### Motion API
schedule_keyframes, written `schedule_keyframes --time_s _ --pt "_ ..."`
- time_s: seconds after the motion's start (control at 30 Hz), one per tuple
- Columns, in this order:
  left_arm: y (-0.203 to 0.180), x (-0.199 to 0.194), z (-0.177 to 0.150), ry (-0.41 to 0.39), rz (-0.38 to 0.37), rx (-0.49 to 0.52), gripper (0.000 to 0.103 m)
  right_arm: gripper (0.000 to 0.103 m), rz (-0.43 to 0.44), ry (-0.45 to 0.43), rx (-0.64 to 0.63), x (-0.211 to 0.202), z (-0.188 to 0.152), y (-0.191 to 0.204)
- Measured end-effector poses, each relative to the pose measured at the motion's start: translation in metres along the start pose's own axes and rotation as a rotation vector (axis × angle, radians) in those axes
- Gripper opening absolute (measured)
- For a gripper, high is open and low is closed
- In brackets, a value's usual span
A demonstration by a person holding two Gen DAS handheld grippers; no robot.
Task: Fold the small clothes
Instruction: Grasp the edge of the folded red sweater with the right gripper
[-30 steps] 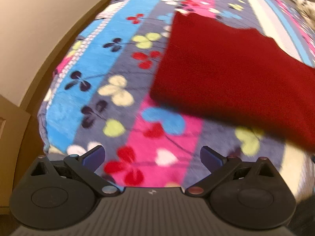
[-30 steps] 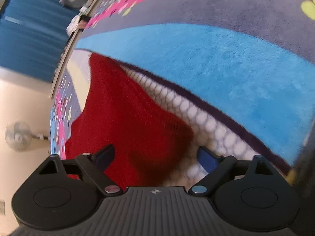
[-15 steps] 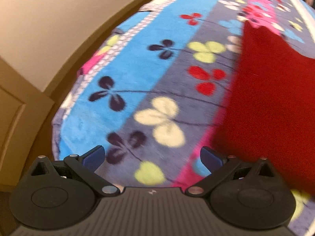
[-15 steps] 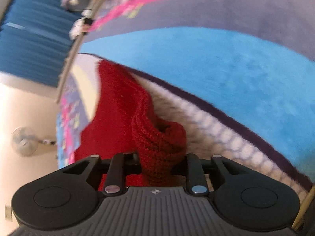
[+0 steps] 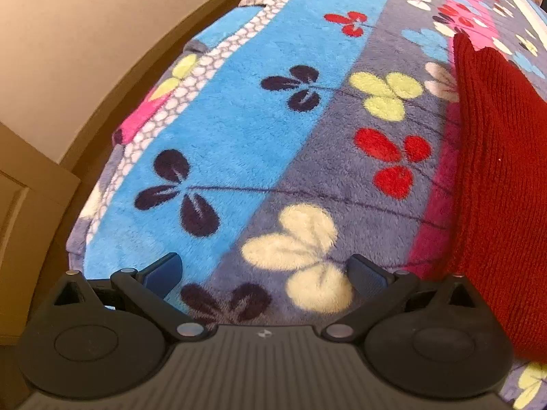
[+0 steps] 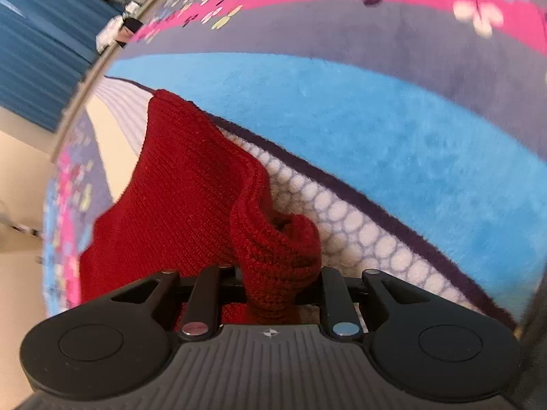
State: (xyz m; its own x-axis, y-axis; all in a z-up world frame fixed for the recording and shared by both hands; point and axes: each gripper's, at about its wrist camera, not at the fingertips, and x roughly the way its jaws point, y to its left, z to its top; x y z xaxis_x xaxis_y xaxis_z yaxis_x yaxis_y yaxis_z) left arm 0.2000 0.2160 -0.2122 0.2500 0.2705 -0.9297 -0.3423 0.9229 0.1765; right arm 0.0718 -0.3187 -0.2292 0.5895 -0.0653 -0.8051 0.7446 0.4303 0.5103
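A red knitted garment lies on a fleece blanket with bright stripes and flowers. My right gripper is still closing, and its jaws pinch a bunched corner of the red knit, lifted a little off the blanket. In the left wrist view the same red garment fills the right side. My left gripper is open just above the blanket, left of the garment's edge, with only a cream flower print between its fingers. The right fingertip sits close to the knit edge without touching it.
The blanket ends at a rounded edge on the left, with a beige wall and a wooden panel beyond. In the right wrist view a blue curtain and small objects lie past the far bed edge.
My right gripper went from open over the red corner to shut on it and raised it slightly. My left gripper dropped closer to the blanket, and the garment slid to the right of its view.
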Motion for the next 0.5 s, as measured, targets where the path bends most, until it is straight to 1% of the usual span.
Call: schedule_keyframes --time_s 0.03,0.1,0.13,0.17,0.2,0.23,0.27,0.33,0.37,0.4,0.47,0.5 --pt "0.002 0.001 0.002 0.013 -0.011 -0.004 0.103 0.017 -0.036 -0.016 -0.046 -0.003 0.000 0.013" --pt "0.006 0.004 0.006 0.041 -0.033 -0.021 0.103 0.016 -0.100 -0.096 -0.216 -0.019 -0.007 0.055" --pt "0.008 0.005 0.007 0.053 -0.043 -0.028 0.103 0.016 -0.125 -0.154 -0.338 -0.028 -0.016 0.081" --pt "0.008 0.006 0.008 0.059 -0.050 -0.030 0.103 0.016 -0.142 -0.233 -0.494 -0.039 -0.032 0.114" --pt "0.008 0.007 0.009 0.062 -0.053 -0.028 0.103 0.015 -0.132 -0.297 -0.619 -0.046 -0.049 0.141" --pt "0.008 0.006 0.009 0.064 -0.055 -0.025 0.103 0.015 -0.104 -0.357 -0.763 -0.054 -0.074 0.171" --pt "0.009 0.007 0.010 0.066 -0.059 -0.021 0.103 0.015 -0.073 -0.398 -0.907 -0.058 -0.104 0.199" --pt "0.011 0.007 0.011 0.070 -0.076 -0.015 0.103 0.015 -0.006 -0.443 -1.154 -0.056 -0.164 0.237" --pt "0.014 0.007 0.012 0.072 -0.089 -0.019 0.103 0.015 0.037 -0.453 -1.288 -0.053 -0.202 0.250" --pt "0.018 0.006 0.012 0.071 -0.097 -0.024 0.103 0.016 0.086 -0.440 -1.381 -0.050 -0.232 0.257" --pt "0.029 0.004 0.012 0.069 -0.112 -0.049 0.103 0.016 0.204 -0.356 -1.566 -0.041 -0.290 0.260" --pt "0.034 0.004 0.012 0.068 -0.119 -0.058 0.103 0.016 0.246 -0.287 -1.639 -0.035 -0.312 0.257"
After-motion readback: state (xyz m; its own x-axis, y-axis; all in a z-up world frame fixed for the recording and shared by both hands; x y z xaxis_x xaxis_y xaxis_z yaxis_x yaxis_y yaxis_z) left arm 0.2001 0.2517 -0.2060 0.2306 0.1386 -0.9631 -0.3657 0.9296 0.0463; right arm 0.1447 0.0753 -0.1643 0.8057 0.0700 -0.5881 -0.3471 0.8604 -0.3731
